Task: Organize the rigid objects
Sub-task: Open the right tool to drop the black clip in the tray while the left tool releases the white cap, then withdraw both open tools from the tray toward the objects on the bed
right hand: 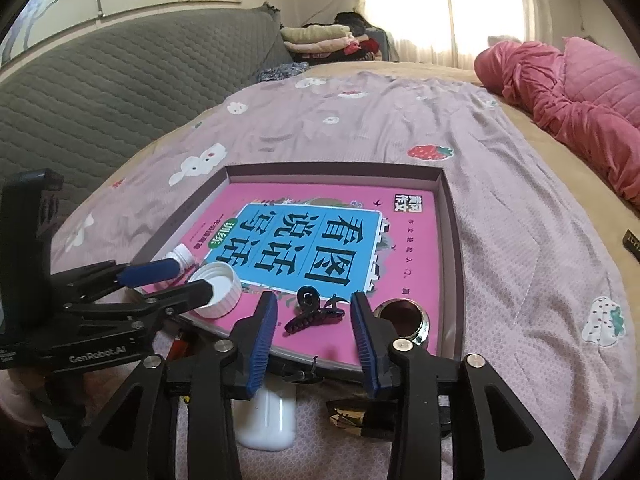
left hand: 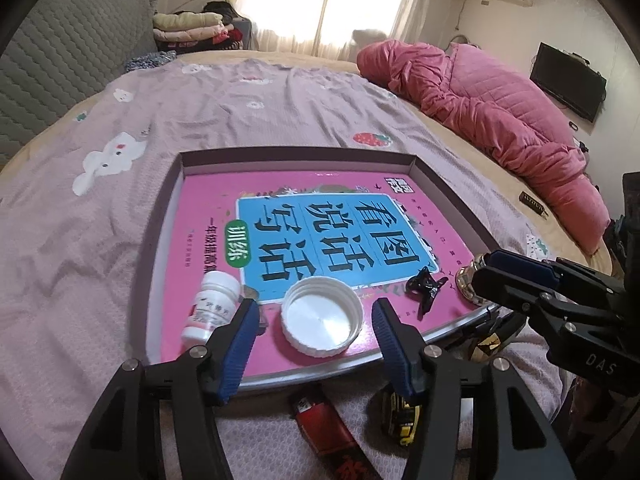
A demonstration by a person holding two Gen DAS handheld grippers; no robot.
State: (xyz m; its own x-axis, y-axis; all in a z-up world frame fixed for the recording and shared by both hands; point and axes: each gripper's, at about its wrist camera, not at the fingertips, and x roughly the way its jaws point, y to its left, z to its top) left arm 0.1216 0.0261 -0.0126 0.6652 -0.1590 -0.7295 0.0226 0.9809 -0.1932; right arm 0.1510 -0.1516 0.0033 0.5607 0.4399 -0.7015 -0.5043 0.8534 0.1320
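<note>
A shallow box on the bed holds a pink book. On the book's near edge lie a white screw cap, a white pill bottle, a black hair claw clip and a shiny metal ring. My left gripper is open and straddles the cap, with a gap at each pad. My right gripper is open around the hair clip, its pads clear of it. The metal ring sits just right of that gripper. The cap and left gripper show at the left.
On the sheet in front of the box lie a red lighter, a yellow-black object, a white container and a gold-foil item. A pink quilt is bunched at the right. A grey headboard stands at the left.
</note>
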